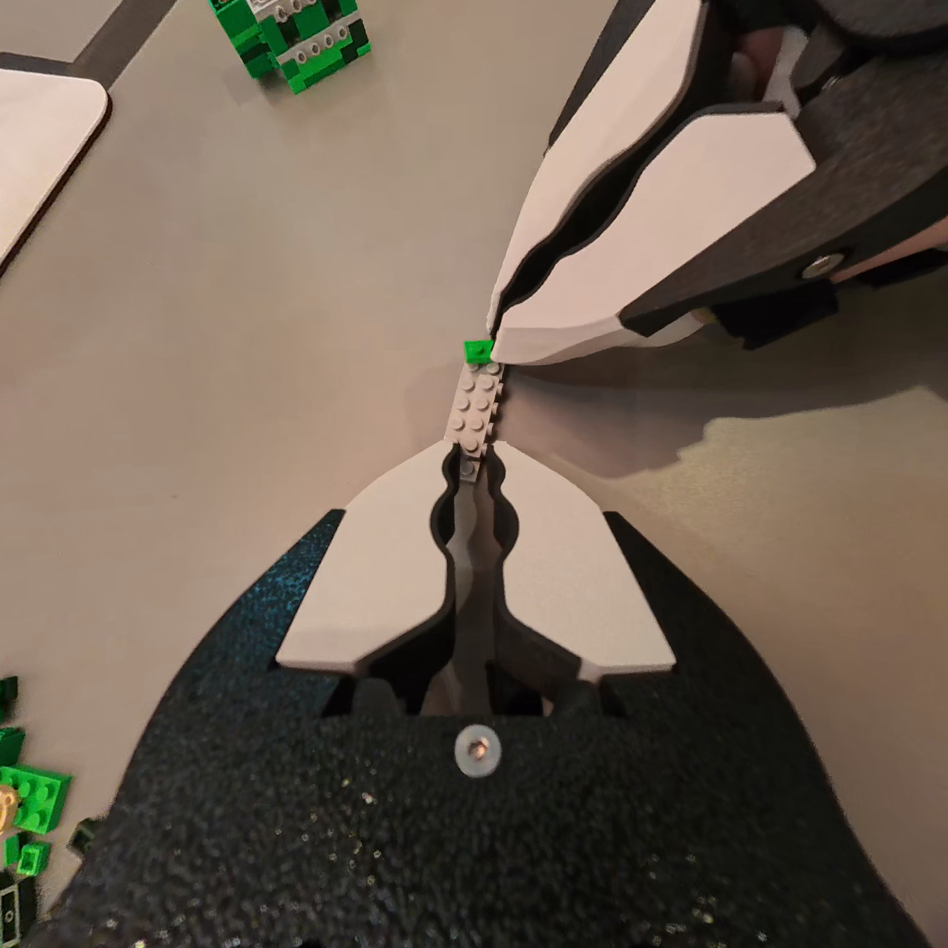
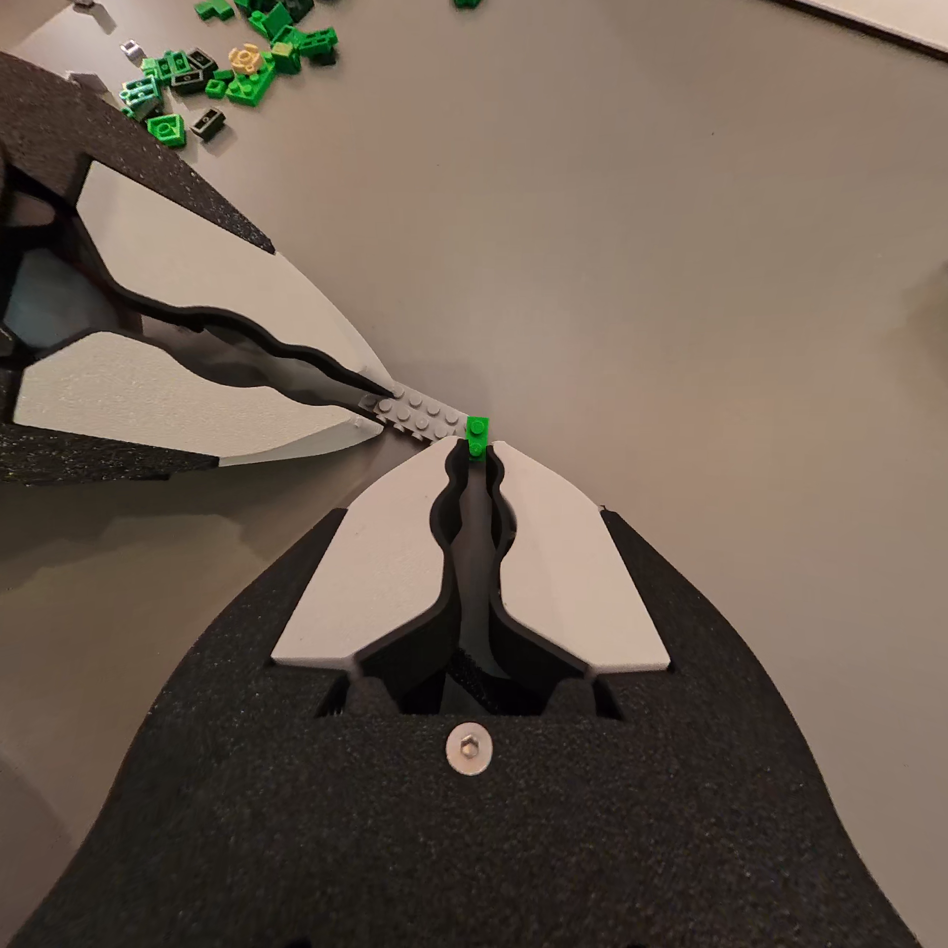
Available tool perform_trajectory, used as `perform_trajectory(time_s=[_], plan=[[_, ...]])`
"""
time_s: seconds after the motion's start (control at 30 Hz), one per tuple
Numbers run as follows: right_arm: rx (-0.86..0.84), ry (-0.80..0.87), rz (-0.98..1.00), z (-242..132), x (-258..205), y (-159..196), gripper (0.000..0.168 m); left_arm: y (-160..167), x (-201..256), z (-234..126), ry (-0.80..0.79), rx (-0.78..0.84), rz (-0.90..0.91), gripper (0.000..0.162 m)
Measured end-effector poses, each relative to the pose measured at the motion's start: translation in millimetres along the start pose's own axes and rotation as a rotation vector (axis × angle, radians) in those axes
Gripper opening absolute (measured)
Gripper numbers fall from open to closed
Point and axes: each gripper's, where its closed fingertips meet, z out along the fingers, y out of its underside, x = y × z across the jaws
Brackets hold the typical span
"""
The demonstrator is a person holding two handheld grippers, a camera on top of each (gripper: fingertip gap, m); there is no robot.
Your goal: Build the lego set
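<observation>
My left gripper (image 1: 470,451) is shut on one end of a long grey studded plate (image 1: 477,405), which sticks out forward above the table. My right gripper (image 2: 474,450) is shut on a small green plate (image 2: 477,433) and holds it at the grey plate's far end. In the left wrist view the right gripper (image 1: 493,342) comes in from the upper right, with the green plate (image 1: 476,351) at its tip, touching the grey plate's end. In the right wrist view the left gripper (image 2: 377,410) comes in from the left, holding the grey plate (image 2: 423,410).
A partly built green and grey lego model (image 1: 292,41) stands at the far side of the table. Loose green, black and tan bricks lie in a pile (image 2: 225,66), also at the lower left (image 1: 31,800). A white board (image 1: 41,149) lies at the left. My two grippers' fingertips are within a few centimetres of each other.
</observation>
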Motion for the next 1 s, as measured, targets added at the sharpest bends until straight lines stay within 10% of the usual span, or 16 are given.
perform_trajectory(time_s=[0.37,1.0], plan=[[-0.007,-0.024,0.01,0,-5,-1,0.006,3,-10,-9,-0.003,-0.008,0.015,0.035],[-0.033,-0.047,0.03,2,-7,0,0.013,1,0,0,0.03,0.006,0.087,0.009]])
